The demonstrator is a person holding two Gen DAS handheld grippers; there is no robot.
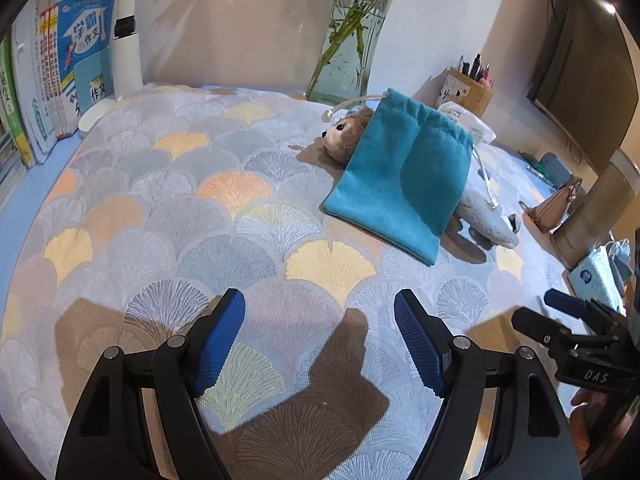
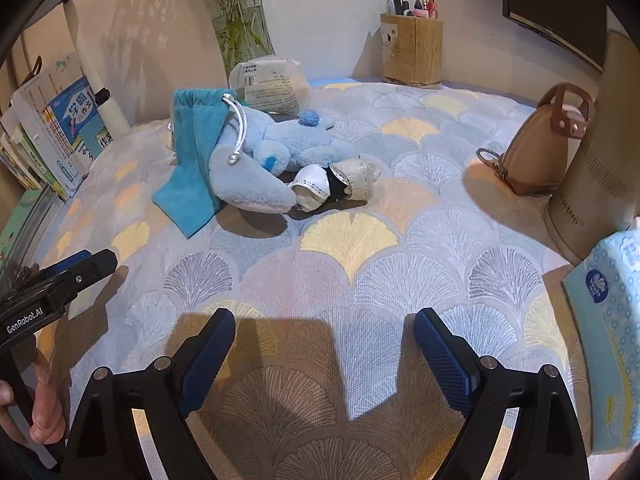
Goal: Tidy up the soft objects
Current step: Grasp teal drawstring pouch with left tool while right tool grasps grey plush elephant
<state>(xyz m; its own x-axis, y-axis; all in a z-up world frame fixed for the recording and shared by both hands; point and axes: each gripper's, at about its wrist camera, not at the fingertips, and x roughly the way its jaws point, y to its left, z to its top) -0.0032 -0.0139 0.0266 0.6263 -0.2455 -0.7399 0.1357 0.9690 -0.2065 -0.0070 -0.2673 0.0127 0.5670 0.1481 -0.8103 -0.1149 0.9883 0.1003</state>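
Both my left claw [image 1: 320, 344] and right claw [image 2: 324, 360] hang spread and empty over open cloth [image 1: 168, 216], well short of 1 pouch [image 1: 400, 176] and 1 plush toy [image 2: 256, 168].

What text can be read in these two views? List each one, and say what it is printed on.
"学霸 作文": cover of the blue book by the wall.
"作文": smaller teal booklet before it.
"DAS": body of the right claw, seen from the left wrist.
"GenRobot.AI": body of the left claw, seen from the right wrist.
Too small or blurred: book spines, white packet label, tissue pack, letters on the beige cylinder.
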